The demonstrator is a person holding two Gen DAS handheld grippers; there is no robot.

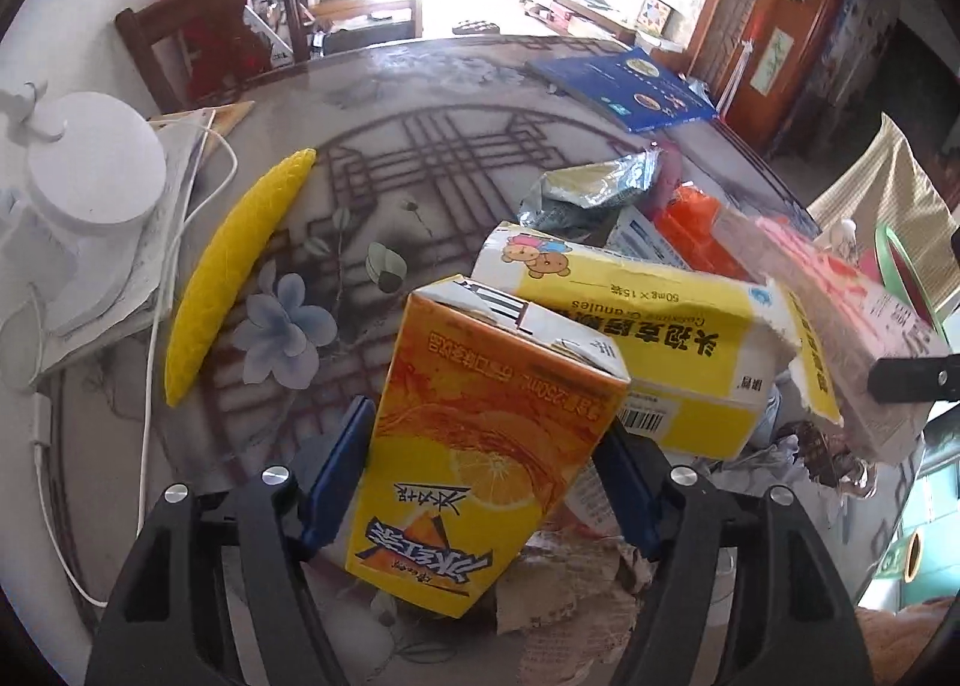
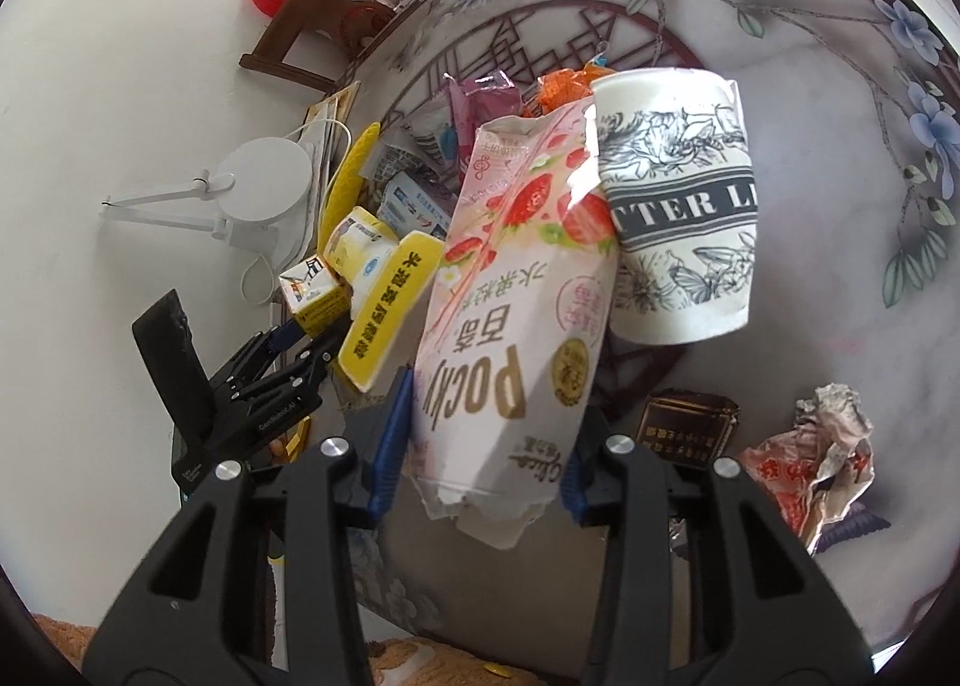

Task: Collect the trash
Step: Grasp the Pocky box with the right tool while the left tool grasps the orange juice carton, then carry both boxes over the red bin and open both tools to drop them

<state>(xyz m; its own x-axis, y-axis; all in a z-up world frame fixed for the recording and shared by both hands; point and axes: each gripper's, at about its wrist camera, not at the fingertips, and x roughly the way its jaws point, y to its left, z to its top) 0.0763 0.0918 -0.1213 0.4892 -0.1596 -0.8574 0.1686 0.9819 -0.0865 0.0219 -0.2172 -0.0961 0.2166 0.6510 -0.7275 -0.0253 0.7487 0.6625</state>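
Observation:
My left gripper (image 1: 486, 476) is shut on an orange juice carton (image 1: 480, 446), held above the table; it also shows in the right wrist view (image 2: 312, 296). A torn yellow medicine box (image 1: 648, 326) lies right behind the carton on a trash pile. My right gripper (image 2: 486, 446) is shut on a pink Pocky box (image 2: 510, 296), lifted above the table; that box shows at the right in the left wrist view (image 1: 840, 314). A paper cup (image 2: 678, 200) with black print leans against the Pocky box; whether it is stuck in it I cannot tell.
A patterned round table (image 1: 390, 176) carries a yellow banana-shaped thing (image 1: 234, 266), a white lamp base (image 1: 90, 176) with cable, a blue book (image 1: 630, 86), foil wrappers (image 1: 588, 188), crumpled paper (image 2: 822, 458) and a dark packet (image 2: 684, 422). A wooden chair (image 1: 210, 44) stands behind.

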